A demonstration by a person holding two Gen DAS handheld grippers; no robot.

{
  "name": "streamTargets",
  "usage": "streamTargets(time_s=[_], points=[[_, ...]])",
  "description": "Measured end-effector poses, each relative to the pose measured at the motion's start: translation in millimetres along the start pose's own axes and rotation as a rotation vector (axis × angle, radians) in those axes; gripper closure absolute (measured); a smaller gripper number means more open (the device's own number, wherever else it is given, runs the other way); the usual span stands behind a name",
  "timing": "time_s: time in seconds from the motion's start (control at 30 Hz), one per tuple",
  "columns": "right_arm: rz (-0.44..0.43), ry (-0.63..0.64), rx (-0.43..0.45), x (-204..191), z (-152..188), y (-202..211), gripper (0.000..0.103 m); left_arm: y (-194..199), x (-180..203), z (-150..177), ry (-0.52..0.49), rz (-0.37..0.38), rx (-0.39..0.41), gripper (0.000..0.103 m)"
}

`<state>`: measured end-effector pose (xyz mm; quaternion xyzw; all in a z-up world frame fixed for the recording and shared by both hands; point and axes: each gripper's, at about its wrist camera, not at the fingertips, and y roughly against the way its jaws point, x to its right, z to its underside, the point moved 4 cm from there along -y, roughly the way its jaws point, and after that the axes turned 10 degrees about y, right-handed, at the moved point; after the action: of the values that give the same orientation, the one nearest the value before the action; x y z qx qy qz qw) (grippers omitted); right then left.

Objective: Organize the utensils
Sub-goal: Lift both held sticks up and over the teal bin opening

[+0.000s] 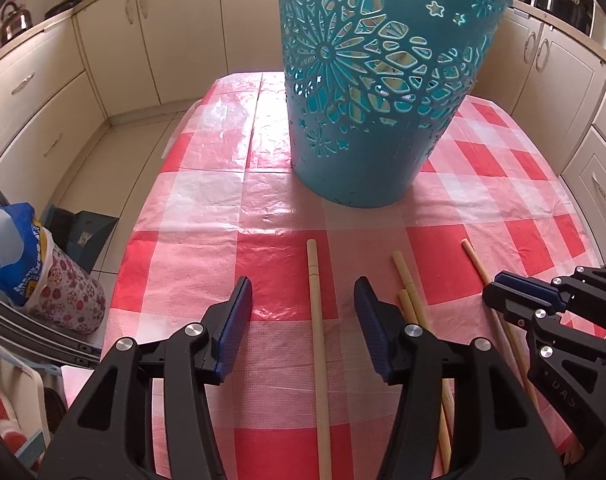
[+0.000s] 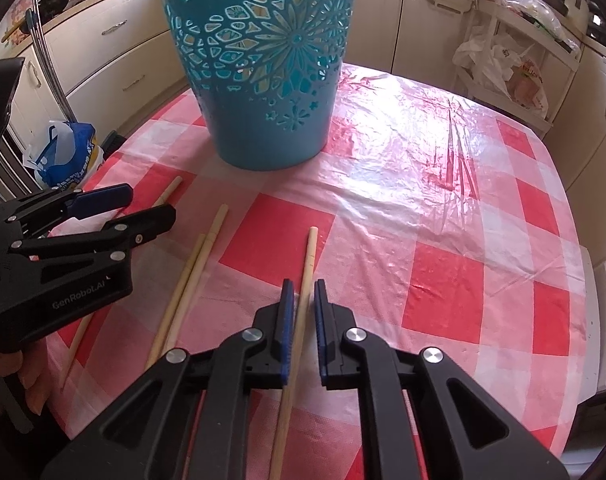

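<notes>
"genrobot.ai" on left gripper (image 2: 143, 216) body

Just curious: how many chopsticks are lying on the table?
4: one between the left gripper's fingers, a touching pair beside it, one in the right gripper. The basket may hide more.

Basket (image 2: 263, 80) stands on counter (image 2: 443, 220), toward far edge. Four chopsticks lie nearer the near edge: single one (image 2: 165, 194) at left, pair (image 2: 191, 280) touching side by side in the middle, another single (image 2: 307, 264) at right, apart from the pair.
</notes>
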<state>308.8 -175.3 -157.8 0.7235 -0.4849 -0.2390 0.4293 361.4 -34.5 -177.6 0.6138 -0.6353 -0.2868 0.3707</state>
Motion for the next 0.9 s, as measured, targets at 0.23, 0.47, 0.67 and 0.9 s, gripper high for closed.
streamTargets(time_s=[0.23,0.47,0.67,0.9], points=[[-0.016,-0.005,0.013,-1.3,1.8,0.4,0.096,0.4,2.9,1.9,-0.035,0.002,0.014,0.062],[-0.186,-0.217,0.065,13.9,15.4,9.1,0.097,4.8,-7.7,0.5,0.029,0.105,-0.018,0.098],[-0.322,-0.381,0.178,26.6,25.5,30.4,0.097,36.4,-26.0,-1.1,0.11,0.222,0.046,0.098],[-0.379,-0.407,0.361,35.0,-2.1,81.1,0.097,92.0,-32.0,-30.3,0.145,0.337,0.192,0.098]])
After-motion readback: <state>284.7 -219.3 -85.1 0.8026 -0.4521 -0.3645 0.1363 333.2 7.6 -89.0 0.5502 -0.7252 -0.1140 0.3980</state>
